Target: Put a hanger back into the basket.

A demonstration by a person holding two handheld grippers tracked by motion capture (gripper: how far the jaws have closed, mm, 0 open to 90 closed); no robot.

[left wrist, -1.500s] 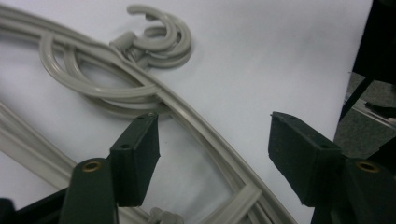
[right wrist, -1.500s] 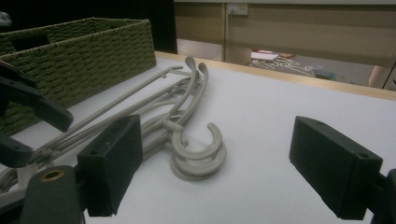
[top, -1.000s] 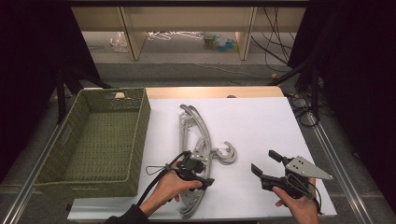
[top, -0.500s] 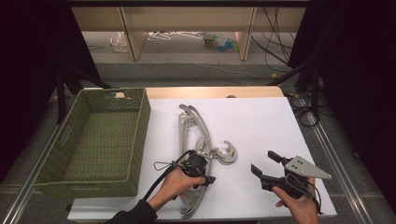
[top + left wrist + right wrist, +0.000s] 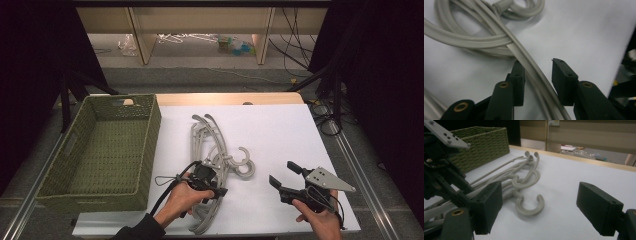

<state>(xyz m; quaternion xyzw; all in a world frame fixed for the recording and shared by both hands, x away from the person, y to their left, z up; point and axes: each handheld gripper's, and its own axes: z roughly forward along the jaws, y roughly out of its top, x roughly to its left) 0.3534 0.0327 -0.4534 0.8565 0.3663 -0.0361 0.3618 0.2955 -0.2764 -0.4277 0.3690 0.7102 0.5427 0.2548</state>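
On the white table top [image 5: 280,135], a bundle of grey plastic hangers [image 5: 207,145] is lying just right of the green woven basket [image 5: 100,150], which is sitting at the table's left edge. Beyond the basket, a wooden strip is edging the far side of the table, and past that a grey floor is running to pale cabinets, with cables trailing at the right.

Left gripper [image 5: 212,189]: resting over the near end of the hangers, right of the basket; its jaws have just been closing and are now straddling one hanger arm [image 5: 531,67], one pad [image 5: 518,82] touching it, the other standing clear.

Right gripper [image 5: 280,181]: hovering well right of the basket and the hangers, jaws spread wide with nothing between them.

Compared with the earlier frame, the left hand is sitting slightly lower on the hangers; basket, hangers and right gripper are lying as before.
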